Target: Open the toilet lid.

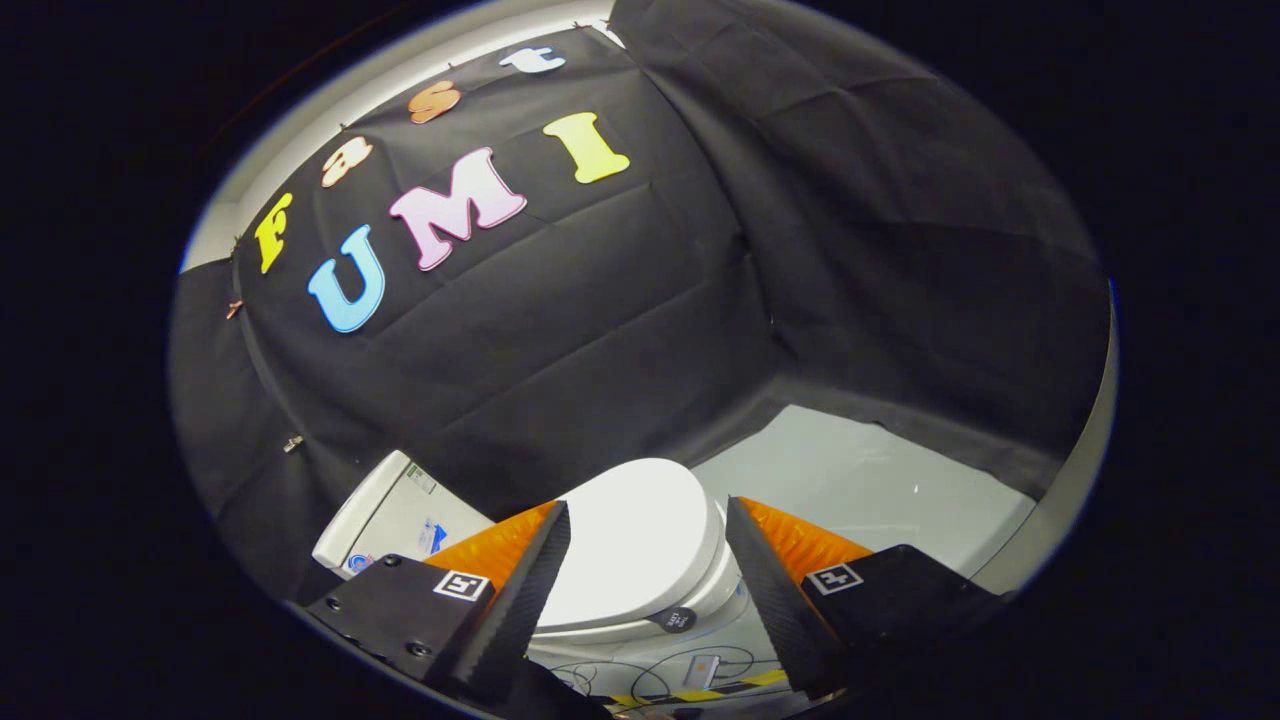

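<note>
The claw is hanging with fingers apart, gripping nothing; the closed toilet lid is lying just beyond and below them, long axis running near-to-far.

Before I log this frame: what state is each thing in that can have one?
toilet lid: closed, lying flat on the bowl, seen between the tool's fingers.
tool: open, fingers spread wide above the lid, touching nothing.
toilet tank: its own cover on, standing against the black cloth wall.
cables: loose on the floor in front of the toilet.
</note>
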Motion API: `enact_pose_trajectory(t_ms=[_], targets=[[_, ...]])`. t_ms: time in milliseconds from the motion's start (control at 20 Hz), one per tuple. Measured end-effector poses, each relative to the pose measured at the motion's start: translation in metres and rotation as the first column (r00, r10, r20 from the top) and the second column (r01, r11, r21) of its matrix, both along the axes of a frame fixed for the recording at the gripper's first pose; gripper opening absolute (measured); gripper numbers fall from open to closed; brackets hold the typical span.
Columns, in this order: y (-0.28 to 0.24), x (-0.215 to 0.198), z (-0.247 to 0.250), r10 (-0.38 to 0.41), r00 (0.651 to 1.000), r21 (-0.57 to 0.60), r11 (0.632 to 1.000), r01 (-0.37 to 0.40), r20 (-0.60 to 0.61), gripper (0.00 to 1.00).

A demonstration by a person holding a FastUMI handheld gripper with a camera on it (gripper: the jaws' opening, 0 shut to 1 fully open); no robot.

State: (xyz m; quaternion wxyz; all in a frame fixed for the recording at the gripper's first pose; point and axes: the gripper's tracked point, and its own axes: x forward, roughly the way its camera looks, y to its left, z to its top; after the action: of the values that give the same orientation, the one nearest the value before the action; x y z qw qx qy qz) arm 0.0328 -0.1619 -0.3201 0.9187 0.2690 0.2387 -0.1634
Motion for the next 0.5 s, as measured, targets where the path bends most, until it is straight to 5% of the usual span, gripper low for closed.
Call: enact_pose_trajectory(t_ms=[500], targets=[[0.007, -0.005, -0.12, -0.066, 0.988, 0.186, 0.978, 0.092, -0.141, 0.98]])
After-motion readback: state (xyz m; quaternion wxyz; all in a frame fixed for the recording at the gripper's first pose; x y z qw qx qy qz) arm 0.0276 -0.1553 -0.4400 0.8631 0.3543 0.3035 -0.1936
